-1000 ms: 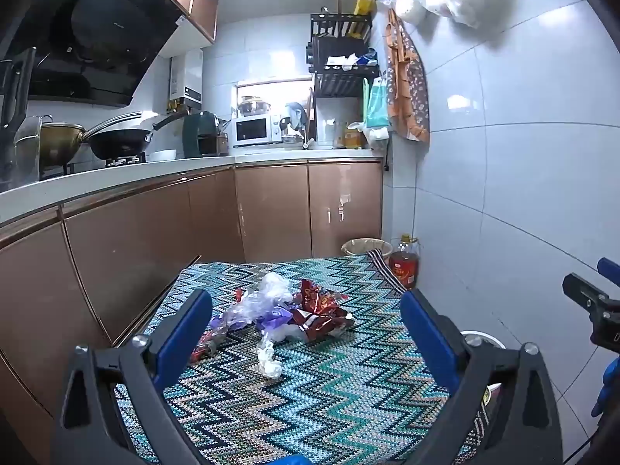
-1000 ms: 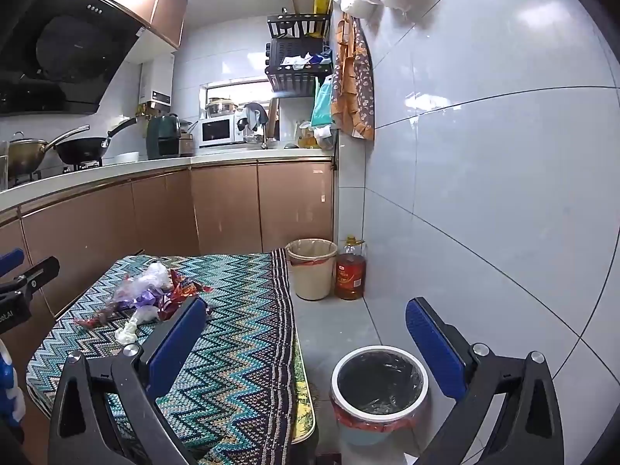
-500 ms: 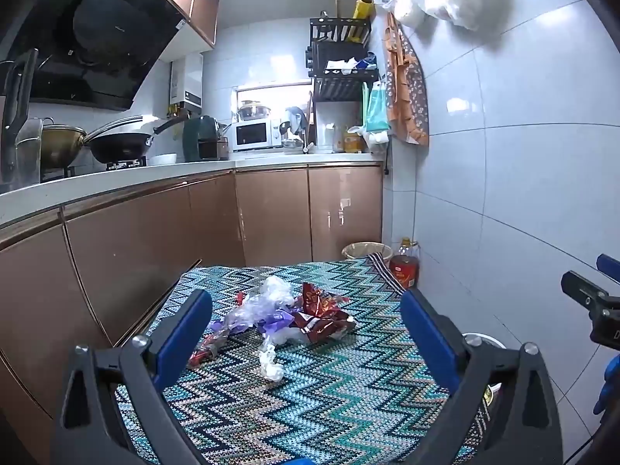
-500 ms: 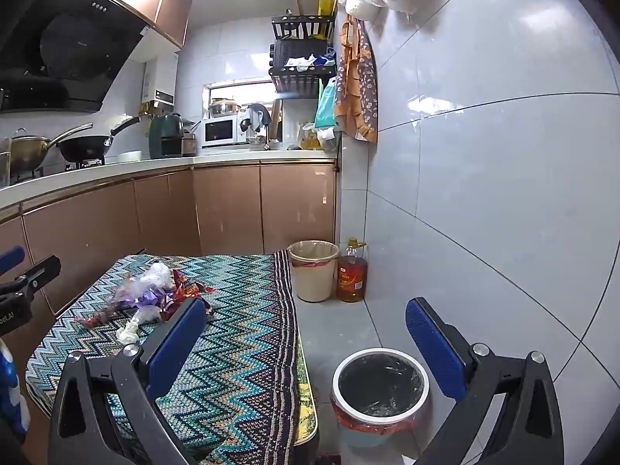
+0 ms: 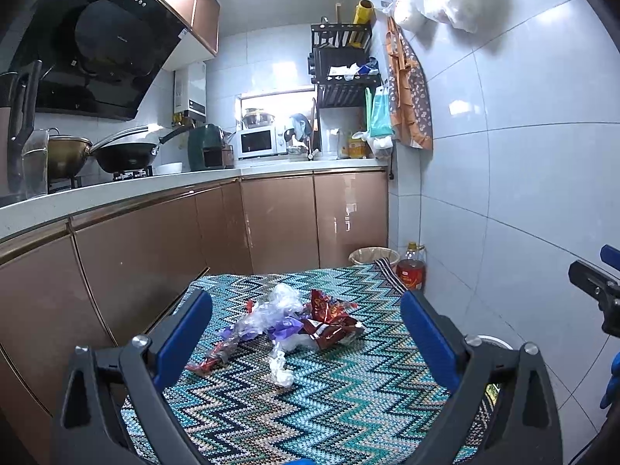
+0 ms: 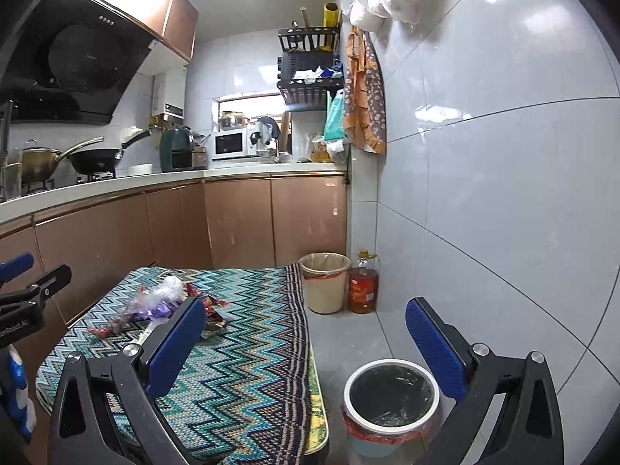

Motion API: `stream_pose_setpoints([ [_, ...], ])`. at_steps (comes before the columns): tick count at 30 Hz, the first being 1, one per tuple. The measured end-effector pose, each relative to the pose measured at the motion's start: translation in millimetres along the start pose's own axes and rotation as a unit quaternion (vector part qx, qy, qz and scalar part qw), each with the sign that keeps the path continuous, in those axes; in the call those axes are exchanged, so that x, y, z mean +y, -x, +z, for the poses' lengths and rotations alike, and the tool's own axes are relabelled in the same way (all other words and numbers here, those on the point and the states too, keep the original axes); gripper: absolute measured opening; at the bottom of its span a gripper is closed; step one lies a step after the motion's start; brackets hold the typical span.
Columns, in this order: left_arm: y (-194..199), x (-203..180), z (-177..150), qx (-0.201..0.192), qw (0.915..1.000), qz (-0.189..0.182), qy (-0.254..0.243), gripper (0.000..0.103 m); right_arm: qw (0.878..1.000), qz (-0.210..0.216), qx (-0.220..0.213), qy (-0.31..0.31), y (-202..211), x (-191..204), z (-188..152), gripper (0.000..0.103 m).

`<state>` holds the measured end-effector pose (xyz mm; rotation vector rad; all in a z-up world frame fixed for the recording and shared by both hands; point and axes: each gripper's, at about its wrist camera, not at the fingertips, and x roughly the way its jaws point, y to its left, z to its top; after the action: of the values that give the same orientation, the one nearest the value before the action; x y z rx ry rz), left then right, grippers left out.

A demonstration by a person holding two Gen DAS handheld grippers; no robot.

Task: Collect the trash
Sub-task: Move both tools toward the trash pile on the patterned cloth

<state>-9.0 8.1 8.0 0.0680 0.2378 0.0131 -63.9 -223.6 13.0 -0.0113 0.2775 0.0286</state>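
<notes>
Counter (image 5: 348, 407) w/ zigzag-pattern cloth fills the lower part of the left wrist view; in the right wrist view it sits left of a bare floor strip. Brown cabinets (image 5: 155, 255) run behind it along the kitchen wall.

White-rimmed bin (image 6: 391, 399) w/ dark liner stands on the floor just beside the counter's right edge, under the right tool (image 6: 306, 333). A 2nd, beige bin (image 6: 325, 283) and an oil bottle (image 6: 362, 281) stand farther back by the tiled wall.

Left tool (image 5: 306, 329): both blue fingers spread wide, released, nothing between them, held above the counter's near end. Right tool: also spread wide, released, empty, over the counter edge and bin.

Trash pile (image 5: 286, 321) lies mid-counter, toward the far half, apart from both tools: red snack wrapper (image 5: 329, 317), clear and purple plastic (image 5: 267, 314), small white crumpled scrap (image 5: 281, 368) nearest the left tool.
</notes>
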Motion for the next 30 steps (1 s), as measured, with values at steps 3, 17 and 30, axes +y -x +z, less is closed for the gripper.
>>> stream_pose_setpoints([
  [3,2,1,1,-0.003,1.0000,0.004,-0.003,0.098,1.000,0.002,0.000,0.003,-1,3,1,0.103],
  [17,-11,15,-2,0.000,0.9997,0.025,0.002,0.098,0.999,0.032,-0.011,-0.006,-18,13,12,0.103],
  [30,-55,37,7,0.029,0.9987,0.041,0.009,0.098,0.998,0.065,-0.001,0.013,-69,33,32,0.103],
])
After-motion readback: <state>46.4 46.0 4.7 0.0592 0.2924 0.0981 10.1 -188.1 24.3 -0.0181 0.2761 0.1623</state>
